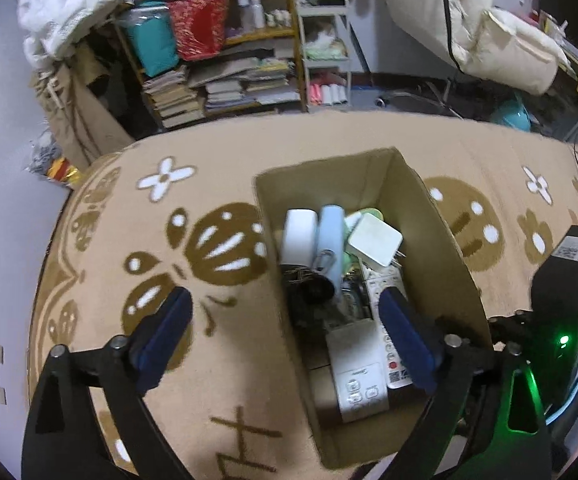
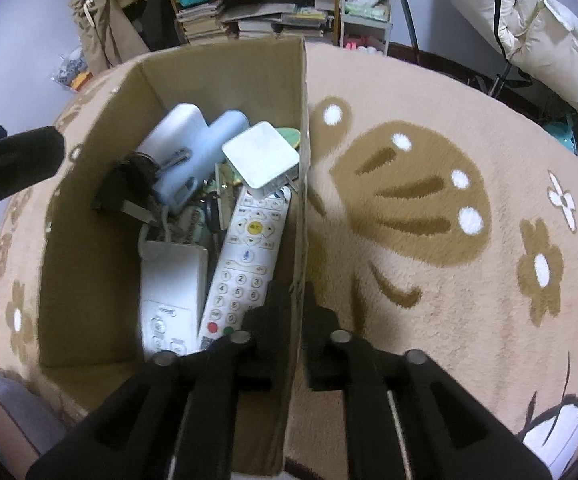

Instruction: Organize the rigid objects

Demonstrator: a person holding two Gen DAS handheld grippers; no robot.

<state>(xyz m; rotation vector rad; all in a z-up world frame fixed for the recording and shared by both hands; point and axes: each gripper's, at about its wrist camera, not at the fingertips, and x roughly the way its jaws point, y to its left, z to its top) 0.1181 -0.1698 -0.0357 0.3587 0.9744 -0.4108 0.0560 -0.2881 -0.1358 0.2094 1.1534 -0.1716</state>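
Box: the cardboard box [image 2: 89, 216] stands open on the patterned blanket [image 2: 429, 280], and everything here is told from it.
Things inside: a white remote [image 2: 245, 256] lies along the box's right wall, a white square charger [image 2: 263, 154] rests on top near the far end, a pale blue bottle [image 2: 205, 148] and a white block [image 2: 177, 124] lie at the far left, and a white flat device [image 2: 171, 288] sits at the near end.
Why there: I think the hard things are packed in one box so they stay together.
Right gripper [image 2: 295, 304]: its fingers are pinched on the box's right wall, one inside and one outside, likely to hold the box steady or move it.
Left gripper [image 1: 285, 320]: its fingers are wide apart and hold nothing; one hangs over the box, the other over the blanket left of the box.
Progress: nothing loose shows near the box, so the sorting looks almost done.
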